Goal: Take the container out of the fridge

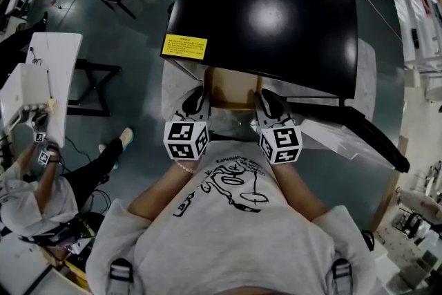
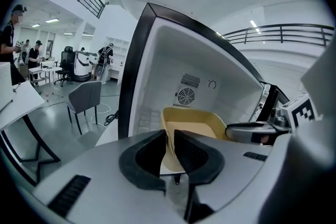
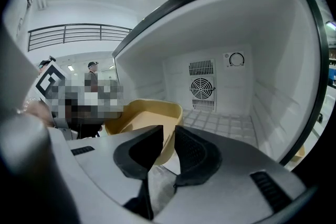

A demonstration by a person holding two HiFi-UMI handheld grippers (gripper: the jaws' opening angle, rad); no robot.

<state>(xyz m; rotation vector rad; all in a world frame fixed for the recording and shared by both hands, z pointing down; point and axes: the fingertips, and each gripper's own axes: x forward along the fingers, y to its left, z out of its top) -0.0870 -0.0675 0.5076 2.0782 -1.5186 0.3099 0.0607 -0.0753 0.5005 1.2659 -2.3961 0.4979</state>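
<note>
2 narrow pinches: left tongs [image 2: 168, 136] and right tongs [image 3: 168, 131] each closed on an opposite side wall of the yellow container [image 1: 231, 88] at the mouth of the open fridge [image 3: 236, 92]; thin, light, probably flexible, slick plastic, best gripped level by both walls.

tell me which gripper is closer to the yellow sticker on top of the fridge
Left. The left gripper is clamped on the container's left rim, just in front of the yellow sticker. The right gripper grips the opposite rim, farther off to the side.
</note>
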